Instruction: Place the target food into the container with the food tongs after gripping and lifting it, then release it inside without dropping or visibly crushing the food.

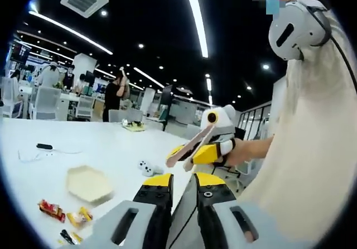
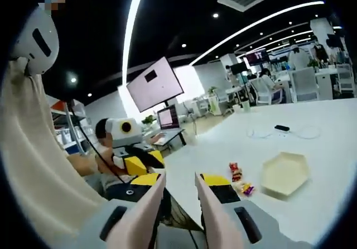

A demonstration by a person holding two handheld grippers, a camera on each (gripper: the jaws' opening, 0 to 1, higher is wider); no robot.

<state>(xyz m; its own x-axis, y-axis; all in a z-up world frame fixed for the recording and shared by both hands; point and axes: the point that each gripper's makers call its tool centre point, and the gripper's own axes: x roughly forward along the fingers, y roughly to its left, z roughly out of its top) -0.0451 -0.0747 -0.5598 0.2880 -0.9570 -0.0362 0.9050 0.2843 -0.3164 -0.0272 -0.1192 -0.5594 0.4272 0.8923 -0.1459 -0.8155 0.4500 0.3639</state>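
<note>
In the left gripper view, your snack packets (image 1: 64,214) lie lower left beside the hexagonal container (image 1: 88,183); your left gripper (image 1: 183,196) is released, empty. Centre right, your right gripper (image 1: 187,155) grasps the tongs (image 1: 192,143), jaws parted.

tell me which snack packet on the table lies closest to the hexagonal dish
In the left gripper view, the yellow packet lies closest to the cream hexagonal dish, just below its edge. The red packet sits further out to its left.
</note>
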